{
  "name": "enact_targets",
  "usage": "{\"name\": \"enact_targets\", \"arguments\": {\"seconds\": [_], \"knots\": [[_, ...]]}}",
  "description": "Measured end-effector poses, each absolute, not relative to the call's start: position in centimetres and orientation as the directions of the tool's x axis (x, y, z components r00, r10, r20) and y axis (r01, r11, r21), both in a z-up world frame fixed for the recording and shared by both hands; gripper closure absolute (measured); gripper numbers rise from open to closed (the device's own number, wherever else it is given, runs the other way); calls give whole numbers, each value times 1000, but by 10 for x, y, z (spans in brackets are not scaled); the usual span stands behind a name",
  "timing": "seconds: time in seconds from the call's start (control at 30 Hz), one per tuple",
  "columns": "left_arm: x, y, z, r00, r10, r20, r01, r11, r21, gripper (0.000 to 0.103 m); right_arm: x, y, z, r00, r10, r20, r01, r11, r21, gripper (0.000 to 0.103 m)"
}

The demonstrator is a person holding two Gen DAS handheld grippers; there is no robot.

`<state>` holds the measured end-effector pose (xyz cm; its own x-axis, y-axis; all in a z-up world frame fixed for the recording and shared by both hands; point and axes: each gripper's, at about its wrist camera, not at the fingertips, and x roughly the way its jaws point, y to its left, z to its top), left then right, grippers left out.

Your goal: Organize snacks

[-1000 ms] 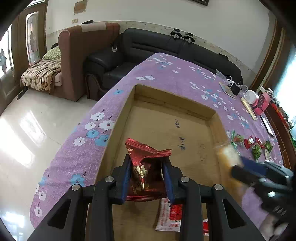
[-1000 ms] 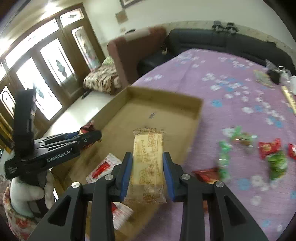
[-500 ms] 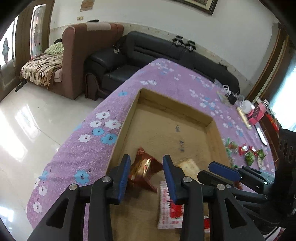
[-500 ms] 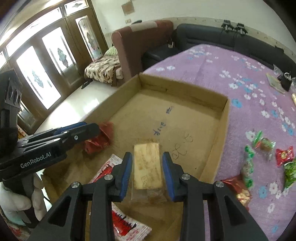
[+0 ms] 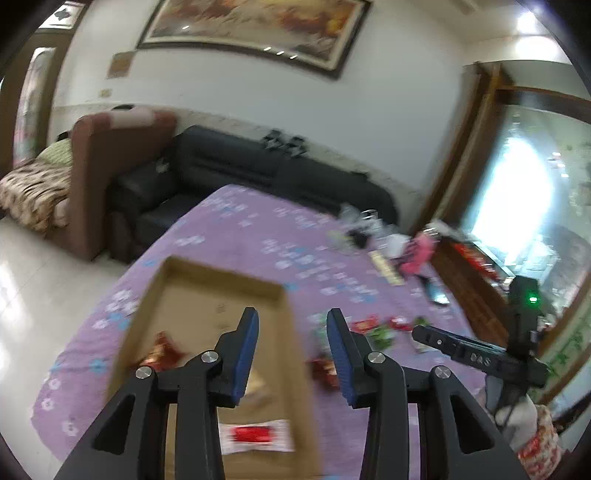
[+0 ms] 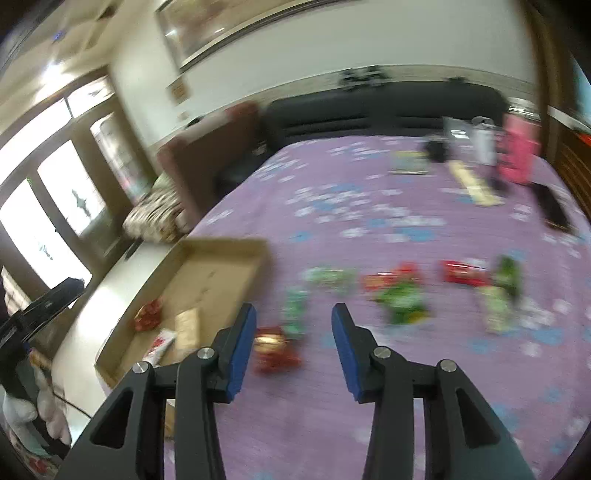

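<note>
Painting (image 5: 255, 27) in left view only

Daylight glare from window (image 5: 517, 192) and doors (image 6: 48, 206); both views motion-blurred, fisheye-bent, corners dark.

Ahead of the gripper, past the far end of the desk (image 5: 258, 236) with its purple flowered cloth, a black sofa (image 5: 258, 173) stands against a white wall (image 5: 388, 122) under a large framed painting (image 5: 255, 26). Left of it sits a brown armchair (image 5: 110, 155). The pale floor (image 5: 33, 280) shines. Bright glazed doors (image 6: 51, 206) lie far left.
</note>
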<state>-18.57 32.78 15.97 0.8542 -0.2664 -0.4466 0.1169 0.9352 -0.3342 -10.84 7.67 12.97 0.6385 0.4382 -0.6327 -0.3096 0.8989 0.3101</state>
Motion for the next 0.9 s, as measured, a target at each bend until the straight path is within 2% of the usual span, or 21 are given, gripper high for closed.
{"name": "enact_targets", "arguments": {"seconds": [0.23,0.53,0.77,0.9], "knots": [[-203,283,223,844,-416,-338,310,893,-325,63,-140,-39,203,774,336,-537,-187,931,313,61],[-213,233,293,817,-521,-247,453,845,-283,63,-183,-139,285,857,366,-363,-169,865,472,61],[-245,214,356,853,-510,-109,487,855,-178,62,-202,-191,371,887,389,-247,-201,809,553,61],[-254,212,382,868,-489,-87,475,868,-145,60,-215,-212,422,925,326,-197,-183,834,520,60]]}}
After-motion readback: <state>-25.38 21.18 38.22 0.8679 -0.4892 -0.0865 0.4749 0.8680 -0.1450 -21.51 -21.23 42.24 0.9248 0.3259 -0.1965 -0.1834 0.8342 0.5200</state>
